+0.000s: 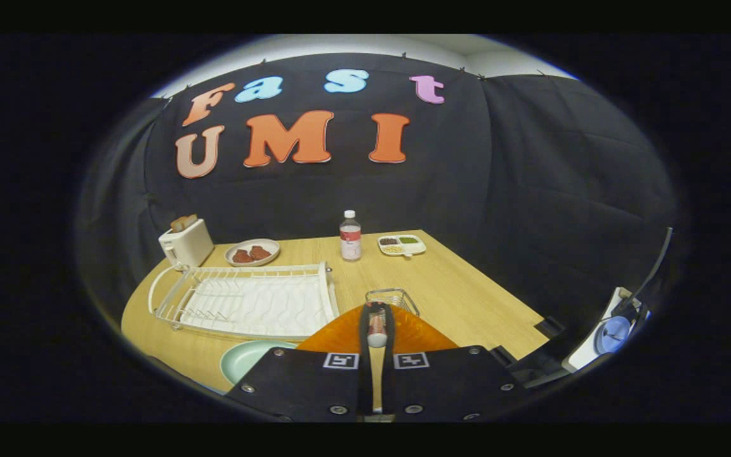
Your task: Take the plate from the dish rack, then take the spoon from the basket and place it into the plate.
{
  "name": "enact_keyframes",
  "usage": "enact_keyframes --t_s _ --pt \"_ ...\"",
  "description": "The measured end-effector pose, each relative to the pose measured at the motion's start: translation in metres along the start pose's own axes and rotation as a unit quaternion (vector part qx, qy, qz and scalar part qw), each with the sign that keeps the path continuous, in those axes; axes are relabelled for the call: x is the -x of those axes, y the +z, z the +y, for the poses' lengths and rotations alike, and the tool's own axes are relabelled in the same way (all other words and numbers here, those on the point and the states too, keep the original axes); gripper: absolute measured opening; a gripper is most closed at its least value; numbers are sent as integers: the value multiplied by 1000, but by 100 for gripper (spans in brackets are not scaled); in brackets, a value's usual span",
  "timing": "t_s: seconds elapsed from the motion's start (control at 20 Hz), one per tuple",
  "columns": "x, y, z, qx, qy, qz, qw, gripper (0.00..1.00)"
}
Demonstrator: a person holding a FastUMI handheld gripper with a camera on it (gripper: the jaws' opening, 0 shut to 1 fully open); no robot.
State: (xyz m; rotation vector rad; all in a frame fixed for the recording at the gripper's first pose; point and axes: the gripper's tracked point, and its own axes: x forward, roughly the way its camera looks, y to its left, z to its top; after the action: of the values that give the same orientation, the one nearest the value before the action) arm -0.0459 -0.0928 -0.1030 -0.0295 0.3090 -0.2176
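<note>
The gripper point(376, 330), clenched on what looks like the spoon's pale handle point(376, 331), should swing over the mint-green round plate point(248, 358) and release low.

the dish rack point(248, 298) is white wire over a white wavy-ribbed tray, the plate point(246, 357) pale mint green, the table point(467, 292) light wood. a clear bottle point(350, 236) wears a red-and-white label, and the toaster point(186, 244) is cream.

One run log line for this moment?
tool: shut on spoon | plate: on table, out of dish rack | basket: just beyond
</note>
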Motion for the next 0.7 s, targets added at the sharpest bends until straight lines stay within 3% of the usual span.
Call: enact_keyframes --t_s 0.35,0.7 --pt "40 -16 49 -13 39 1 999 6" --pt "54 -45 107 7 113 13 994 6"
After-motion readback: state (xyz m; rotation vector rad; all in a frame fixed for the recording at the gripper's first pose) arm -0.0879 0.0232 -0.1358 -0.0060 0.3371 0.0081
